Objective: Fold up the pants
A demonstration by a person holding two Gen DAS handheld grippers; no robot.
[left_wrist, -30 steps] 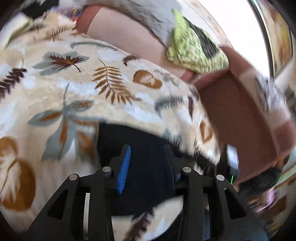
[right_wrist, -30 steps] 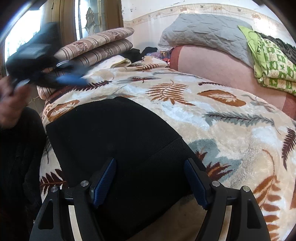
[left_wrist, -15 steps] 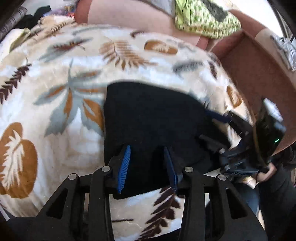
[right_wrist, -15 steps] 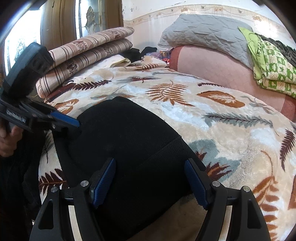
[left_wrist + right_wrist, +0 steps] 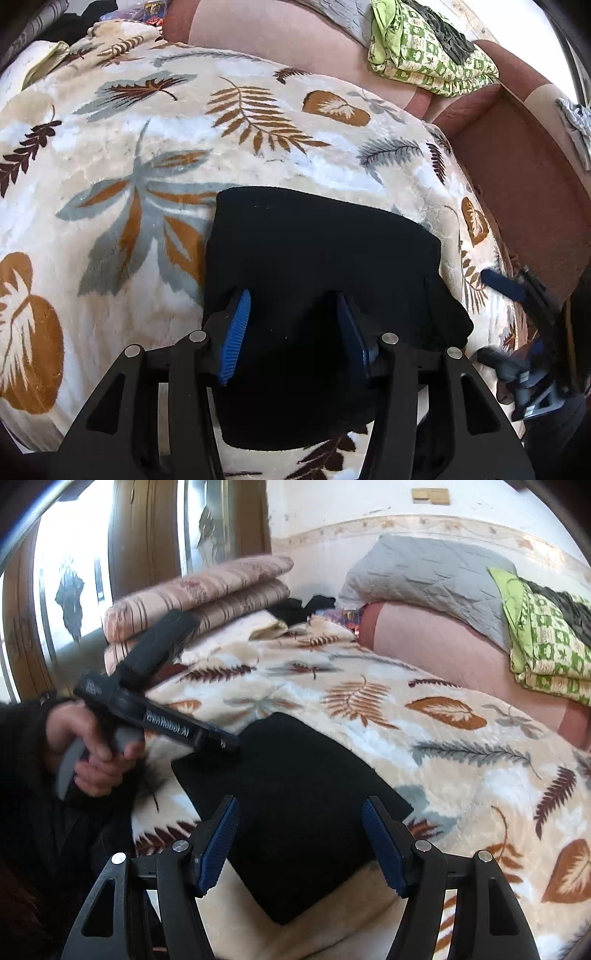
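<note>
The black pants (image 5: 321,258) lie folded into a flat rectangle on a leaf-patterned blanket (image 5: 147,122). My left gripper (image 5: 291,306) hovers low over their near half, jaws opening, with the dark cloth under the gap and neither pad pressing on it. The right wrist view shows its tip (image 5: 234,743) at the far left corner of the pants (image 5: 295,775), with a hand (image 5: 92,749) on its grip. My right gripper (image 5: 300,812) hangs above the near edge, jaws wide but closing, nothing between them. One of its blue pads (image 5: 504,286) shows at the right.
Striped cushions (image 5: 199,590) are stacked at the blanket's far left by a window. A grey quilt (image 5: 424,565) and a green patterned cloth (image 5: 424,55) lie on the pink backrest. A reddish sofa arm (image 5: 517,158) bounds the right side.
My left gripper came down over the pants and its jaws widened. My right gripper rose and drew back from the cloth, its jaws narrowing a little.
</note>
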